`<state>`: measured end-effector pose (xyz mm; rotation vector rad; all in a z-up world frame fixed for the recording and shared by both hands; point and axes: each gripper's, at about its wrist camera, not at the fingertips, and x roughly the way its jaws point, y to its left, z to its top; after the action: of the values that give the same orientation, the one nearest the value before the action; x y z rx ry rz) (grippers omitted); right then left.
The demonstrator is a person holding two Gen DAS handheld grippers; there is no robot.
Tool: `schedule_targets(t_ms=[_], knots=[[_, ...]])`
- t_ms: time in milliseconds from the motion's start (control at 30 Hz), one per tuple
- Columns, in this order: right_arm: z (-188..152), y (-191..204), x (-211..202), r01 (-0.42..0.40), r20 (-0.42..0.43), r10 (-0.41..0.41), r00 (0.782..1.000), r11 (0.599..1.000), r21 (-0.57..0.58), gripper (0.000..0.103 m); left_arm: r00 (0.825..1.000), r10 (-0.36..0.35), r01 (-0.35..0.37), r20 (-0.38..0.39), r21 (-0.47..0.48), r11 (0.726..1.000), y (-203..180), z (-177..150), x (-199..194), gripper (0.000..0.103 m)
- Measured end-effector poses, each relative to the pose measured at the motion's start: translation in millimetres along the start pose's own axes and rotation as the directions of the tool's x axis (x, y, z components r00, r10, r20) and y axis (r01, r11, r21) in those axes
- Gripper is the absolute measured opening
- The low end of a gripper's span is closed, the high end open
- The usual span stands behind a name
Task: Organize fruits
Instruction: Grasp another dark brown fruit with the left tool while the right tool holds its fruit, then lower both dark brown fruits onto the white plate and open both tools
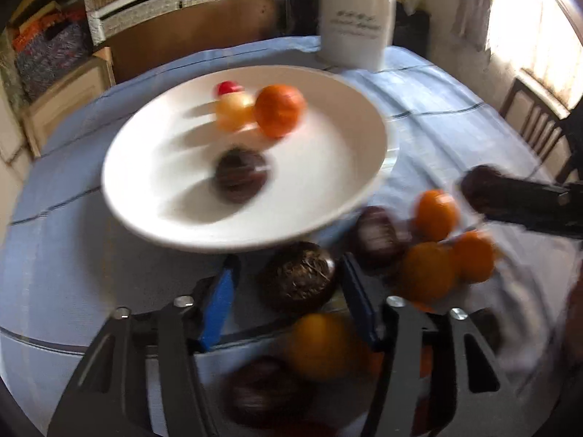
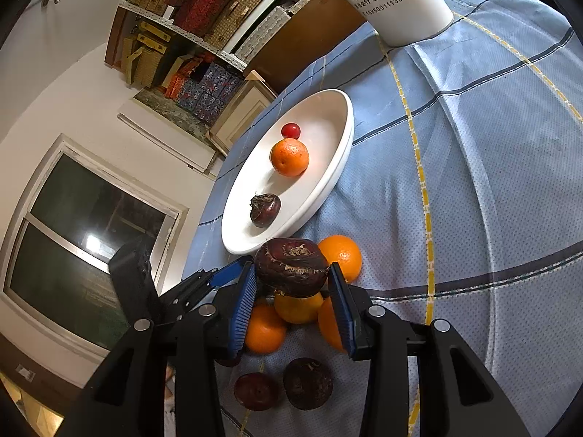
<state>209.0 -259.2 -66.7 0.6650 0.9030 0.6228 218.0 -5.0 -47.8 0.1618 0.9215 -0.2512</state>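
A white plate [image 1: 153,211] [image 2: 328,178] on the blue cloth holds an orange [image 2: 289,157], a small red fruit [image 2: 290,130], a yellowish fruit [image 1: 233,111] and a dark water chestnut [image 2: 265,209]. My right gripper [image 2: 291,284] is shut on a dark brown water chestnut [image 2: 291,271], held above a pile of oranges [image 2: 340,255] near the plate's rim. My left gripper [image 1: 288,284] has a brown water chestnut [image 1: 297,278] between its blue pads; the left wrist view is blurred, and contact is unclear. The right gripper also shows in the left wrist view [image 1: 484,191] with its chestnut.
Loose oranges [image 1: 437,215] and dark chestnuts [image 2: 308,382] lie on the cloth near both grippers. A tall white bottle [image 1: 357,18] [image 2: 397,3] stands at the table's far side. Shelves with boxes [image 2: 204,7] and a wooden chair [image 1: 535,123] stand beyond the table.
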Motion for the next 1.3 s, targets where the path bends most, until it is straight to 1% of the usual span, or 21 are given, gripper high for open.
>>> schedule_targets(t_ms=[100, 133, 200, 267, 333, 500, 567, 667, 733, 800, 867, 900, 933, 1000, 1067, 1167, 1233, 1300], knots=[[-0.4, -0.5, 0.9, 0.001, 0.0, -0.001, 1.0, 1.0, 0.005, 0.041, 0.999, 0.047, -0.047, -0.014, -0.031, 0.998, 17.6, -3.2, -3.3, 0.056], [-0.7, 0.0, 1.3, 0.001, -0.002, -0.001, 1.0, 1.0, 0.004, 0.041, 0.999, 0.051, -0.051, -0.014, -0.038, 0.998, 19.2, -4.1, -3.5, 0.056], [-1.4, 1.4, 1.8, 0.001, -0.003, -0.001, 1.0, 1.0, -0.004, 0.041, 0.999, 0.044, -0.044, -0.013, -0.033, 0.998, 15.3, -3.4, -3.3, 0.052], [-1.4, 1.1, 1.9, 0.003, -0.001, -0.003, 1.0, 1.0, -0.004, 0.041, 1.0, 0.021, -0.021, -0.02, -0.009, 1.0, 8.8, -2.0, -2.0, 0.052], [-1.3, -1.0, 2.5, 0.007, -0.003, -0.007, 1.0, 1.0, 0.006, 0.041, 0.999, 0.015, -0.015, -0.031, -0.008, 1.0, 9.2, -2.3, -1.7, 0.052], [-2.1, 0.3, 4.4, 0.01, -0.009, -0.01, 1.0, 1.0, 0.001, 0.041, 0.999, -0.035, 0.031, -0.038, -0.102, 0.994, 38.8, -11.5, -4.7, 0.049], [-2.5, 0.1, 5.4, 0.014, -0.012, -0.014, 1.0, 1.0, 0.002, 0.041, 0.998, -0.042, 0.037, -0.04, -0.13, 0.991, 49.5, -13.4, -5.7, 0.043], [-1.6, -1.8, 5.8, 0.018, -0.014, -0.018, 1.0, 1.0, 0.009, 0.041, 0.997, -0.057, 0.047, -0.044, -0.193, 0.98, 63.0, -11.7, -0.4, 0.043], [-1.9, -2.3, 6.4, 0.019, -0.017, -0.019, 1.0, 1.0, 0.01, 0.041, 0.998, -0.032, 0.024, -0.046, -0.158, 0.987, 55.6, -7.9, 1.5, 0.043], [-1.8, -2.1, 7.0, 0.02, -0.016, -0.02, 1.0, 1.0, 0.009, 0.041, 0.999, 0.013, -0.018, -0.043, -0.123, 0.992, 46.1, -4.1, 6.1, 0.048], [-1.9, -1.9, 7.0, 0.02, -0.017, -0.02, 1.0, 1.0, 0.01, 0.041, 0.998, 0.04, -0.044, -0.04, -0.107, 0.993, 43.9, -1.1, 9.0, 0.048], [-1.8, -1.9, 7.6, 0.021, -0.017, -0.021, 1.0, 1.0, 0.01, 0.041, 0.998, 0.042, -0.046, -0.039, -0.11, 0.993, 44.9, 0.5, 10.4, 0.048], [-1.7, -2.0, 8.0, 0.02, -0.02, -0.02, 1.0, 1.0, 0.01, 0.041, 0.999, 0.037, -0.04, -0.034, -0.112, 0.993, 45.4, 1.6, 11.3, 0.047], [-2.0, -0.9, 8.7, 0.02, -0.021, -0.02, 1.0, 1.0, 0.006, 0.041, 0.999, 0.046, -0.047, -0.012, -0.091, 0.995, 42.5, -1.4, 9.0, 0.042], [-2.1, -1.1, 8.9, 0.02, -0.02, -0.02, 1.0, 1.0, 0.006, 0.041, 0.999, 0.044, -0.044, 0.004, -0.078, 0.996, 39.6, -4.7, 5.4, 0.042], [-2.6, -0.9, 8.1, 0.022, -0.018, -0.022, 1.0, 1.0, 0.008, 0.041, 0.999, 0.037, -0.034, 0.037, -0.084, 0.996, 38.0, -14.9, -7.6, 0.042], [-2.1, -1.0, 7.9, 0.021, -0.017, -0.021, 1.0, 1.0, 0.008, 0.041, 0.997, 0.053, -0.046, 0.063, -0.102, 0.994, 39.2, -23.0, -20.8, 0.042], [-2.2, 0.3, 7.6, 0.019, -0.014, -0.019, 1.0, 1.0, 0.0, 0.041, 0.994, 0.053, -0.04, 0.1, -0.128, 0.991, 41.0, -31.5, -38.3, 0.042]])
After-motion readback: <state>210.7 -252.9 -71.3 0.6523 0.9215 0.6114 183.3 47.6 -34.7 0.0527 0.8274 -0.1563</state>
